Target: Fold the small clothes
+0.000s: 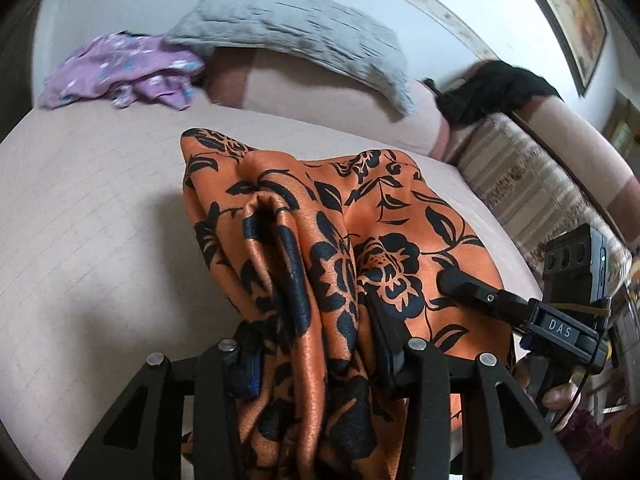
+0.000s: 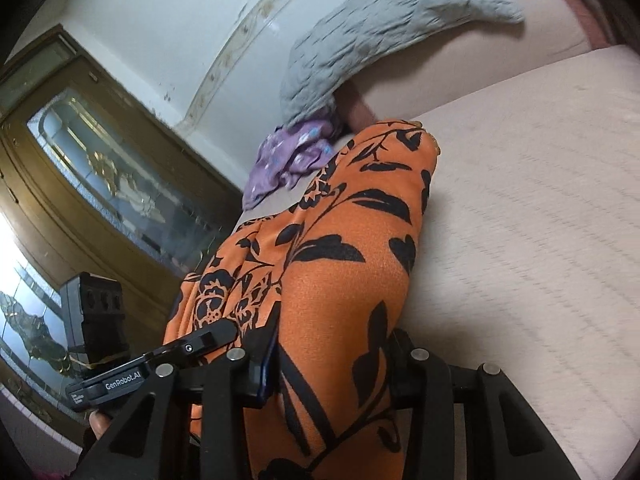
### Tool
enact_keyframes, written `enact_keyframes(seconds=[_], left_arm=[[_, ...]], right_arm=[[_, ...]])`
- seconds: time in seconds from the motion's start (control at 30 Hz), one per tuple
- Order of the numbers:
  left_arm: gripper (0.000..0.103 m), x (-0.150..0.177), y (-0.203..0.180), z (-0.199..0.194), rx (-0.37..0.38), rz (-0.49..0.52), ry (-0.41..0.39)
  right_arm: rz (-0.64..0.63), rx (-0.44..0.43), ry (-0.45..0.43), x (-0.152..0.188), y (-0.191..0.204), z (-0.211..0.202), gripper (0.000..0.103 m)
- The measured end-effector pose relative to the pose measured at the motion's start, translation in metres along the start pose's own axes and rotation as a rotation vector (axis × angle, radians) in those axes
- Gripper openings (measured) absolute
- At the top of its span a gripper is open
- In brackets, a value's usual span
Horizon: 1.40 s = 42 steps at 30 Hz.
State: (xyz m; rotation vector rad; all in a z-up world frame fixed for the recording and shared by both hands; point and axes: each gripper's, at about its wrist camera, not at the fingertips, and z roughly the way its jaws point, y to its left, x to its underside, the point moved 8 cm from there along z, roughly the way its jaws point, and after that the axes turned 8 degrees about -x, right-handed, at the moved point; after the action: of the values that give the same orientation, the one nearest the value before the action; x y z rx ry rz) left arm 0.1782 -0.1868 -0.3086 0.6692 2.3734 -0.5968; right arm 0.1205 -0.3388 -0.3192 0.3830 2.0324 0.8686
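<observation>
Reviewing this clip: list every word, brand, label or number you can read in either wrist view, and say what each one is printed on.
"DAS": white letters on the body of the right gripper, seen from the left wrist view.
"GenRobot.AI": white letters on the body of the left gripper, seen from the right wrist view.
A smaller white label beside "GenRobot.AI": too small to read.
The orange floral cloth carries no text.

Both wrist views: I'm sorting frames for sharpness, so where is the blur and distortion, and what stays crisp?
Left wrist view: fisheye bends the pale pink bed surface; the grey quilted pillow is smeared, while the orange black-flowered cloth near the lens is sharp. Right wrist view: the bed's weave streaks, the small purple flowered garment is soft, and daylight blows out the left edge.
</observation>
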Motion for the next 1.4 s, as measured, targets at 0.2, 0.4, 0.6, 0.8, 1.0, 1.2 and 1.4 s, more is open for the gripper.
enact_keyframes(seconds=[0.2,0.4,0.6,0.8,1.0,1.2,1.4], left_arm=[[0.044,0.015,-0.025,0.029,-0.022,0.074,0.082],[0.061,0.034,-0.018,0.059,-0.158,0.118,0.186],[0.071,0.033,-0.019,0.039,-0.254,0.188,0.125],[0.084,0.029,-0.025,-0.015,-0.391,0.204,-0.036],[0.086,0.027,-0.041,-0.066,-0.433,0.188,-0.129],[0.096,0.015,-0.058,-0.114,-0.502,0.205,-0.228],[0.103,0.005,-0.059,-0.168,-0.565,0.152,-0.332]], right_arm=[[0.024,0.046,0.004,0.009,-0.03,-0.032,0.043],[0.171,0.113,0.127,0.037,-0.08,-0.01,0.049],[0.194,0.167,0.149,0.032,-0.077,-0.014,0.058],[0.11,0.278,0.101,0.024,-0.058,-0.041,0.063],[-0.007,0.325,-0.001,0.016,-0.011,-0.08,0.065],[-0.136,0.332,-0.056,0.02,0.046,-0.114,0.065],[-0.242,0.341,-0.145,0.012,0.1,-0.149,0.068]])
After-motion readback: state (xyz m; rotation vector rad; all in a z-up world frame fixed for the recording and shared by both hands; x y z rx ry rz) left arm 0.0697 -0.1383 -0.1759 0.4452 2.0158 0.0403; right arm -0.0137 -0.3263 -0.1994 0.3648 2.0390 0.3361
